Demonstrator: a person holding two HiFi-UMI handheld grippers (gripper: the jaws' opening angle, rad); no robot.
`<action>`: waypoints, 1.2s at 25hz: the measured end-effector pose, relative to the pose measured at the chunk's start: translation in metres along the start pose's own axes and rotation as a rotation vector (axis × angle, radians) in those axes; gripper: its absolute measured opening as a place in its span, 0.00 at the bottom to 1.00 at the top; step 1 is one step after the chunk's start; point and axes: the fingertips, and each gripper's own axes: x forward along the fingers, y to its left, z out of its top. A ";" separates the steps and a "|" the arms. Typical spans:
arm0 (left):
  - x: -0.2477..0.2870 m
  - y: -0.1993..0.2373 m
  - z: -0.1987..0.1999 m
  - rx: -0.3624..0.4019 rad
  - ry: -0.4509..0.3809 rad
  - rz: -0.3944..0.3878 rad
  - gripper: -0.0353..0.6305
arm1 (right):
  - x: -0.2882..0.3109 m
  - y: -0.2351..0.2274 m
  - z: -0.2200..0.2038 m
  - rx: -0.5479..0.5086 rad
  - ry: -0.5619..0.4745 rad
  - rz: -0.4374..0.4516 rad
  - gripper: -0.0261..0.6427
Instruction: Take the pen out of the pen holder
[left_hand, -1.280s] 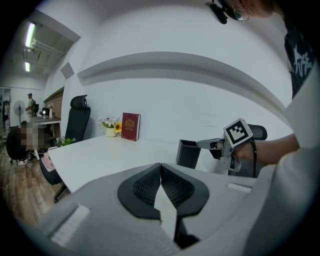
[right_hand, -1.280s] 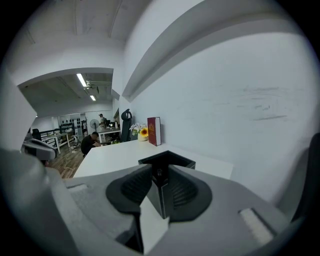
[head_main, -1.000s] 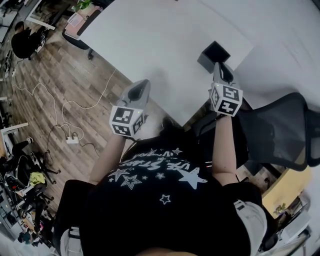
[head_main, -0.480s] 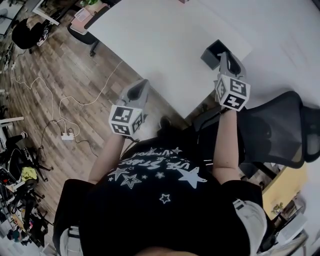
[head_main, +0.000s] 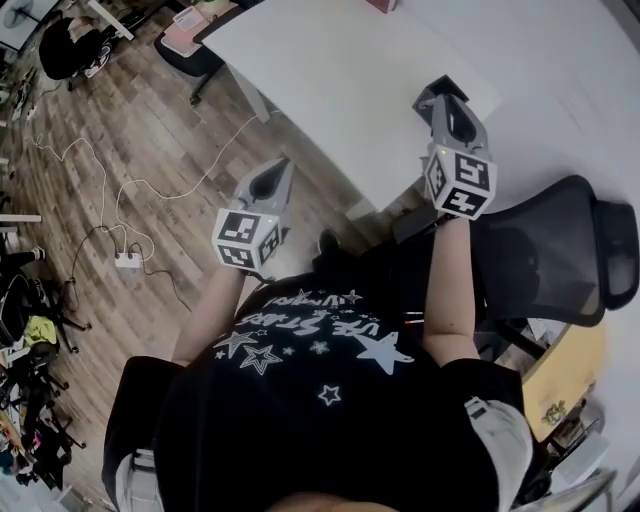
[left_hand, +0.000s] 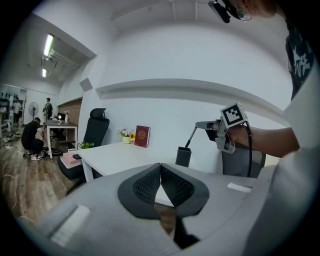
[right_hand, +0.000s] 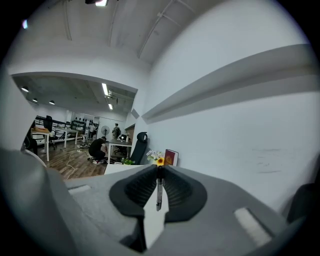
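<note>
Now R gripper (right_hand: 159, 171) clamps pen (right_hand: 158, 194) by holder (left_hand: 183, 157).

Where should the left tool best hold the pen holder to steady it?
Probably the lower body of the pen holder, jaws across two opposite flat walls, coming level from the side. It stands upright and square, and the right tool with the pen is above it.
</note>
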 end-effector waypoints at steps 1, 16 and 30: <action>-0.009 0.001 -0.002 0.000 -0.004 0.004 0.07 | -0.005 0.010 0.000 -0.001 0.000 0.012 0.10; -0.167 0.001 -0.052 -0.018 -0.022 0.035 0.07 | -0.132 0.160 -0.015 -0.025 0.031 0.144 0.10; -0.285 -0.018 -0.102 -0.018 -0.018 0.052 0.07 | -0.250 0.242 -0.051 -0.005 0.092 0.169 0.10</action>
